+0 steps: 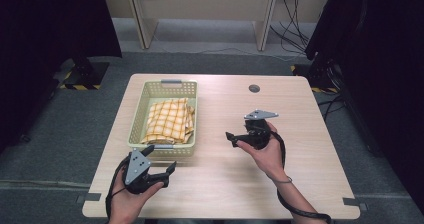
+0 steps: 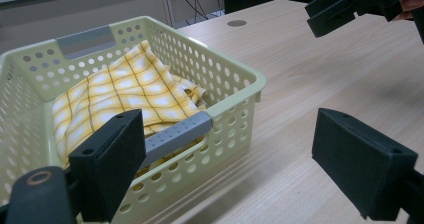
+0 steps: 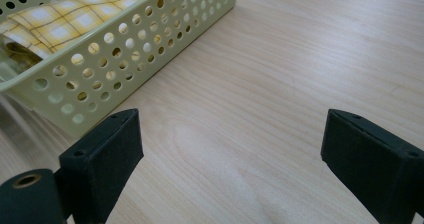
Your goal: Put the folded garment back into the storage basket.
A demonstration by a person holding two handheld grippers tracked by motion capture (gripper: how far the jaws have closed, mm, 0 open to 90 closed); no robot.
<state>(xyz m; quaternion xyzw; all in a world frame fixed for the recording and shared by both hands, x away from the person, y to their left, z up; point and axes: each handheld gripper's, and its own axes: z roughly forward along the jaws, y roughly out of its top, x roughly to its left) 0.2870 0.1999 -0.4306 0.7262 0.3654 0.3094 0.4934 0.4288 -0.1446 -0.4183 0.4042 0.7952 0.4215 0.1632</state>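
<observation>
Left gripper held low at the near left of the wooden table, gripped from below by the left hand, forearm entering from the near edge. Jaws spread wide and holding nothing, pointing right and slightly far, grey three-cornered plate on top tilted toward the basket. Black cable looping down past the wrist.

Right gripper raised over the middle of the table, cradled in the right hand, palm turned up, wrist bent, forearm running in from the near right. Jaws parted and empty, aimed left toward the basket. Grey plate sitting level on its far side, cable trailing along the forearm to the near edge.

Pale yellow-green perforated plastic basket standing on the far left part of the table, grey handles at its near and far rims. Yellow checked cloth lying folded and rumpled inside, reaching about to the rim.

In the left gripper view, basket just ahead and to the left of the open jaws, its near grey handle right behind the left jaw, cloth inside beyond it, the other gripper at the far right.

In the right gripper view, basket wall ahead and left of the open jaws, apart from them, cloth showing above the rim, bare table between the jaws.
</observation>
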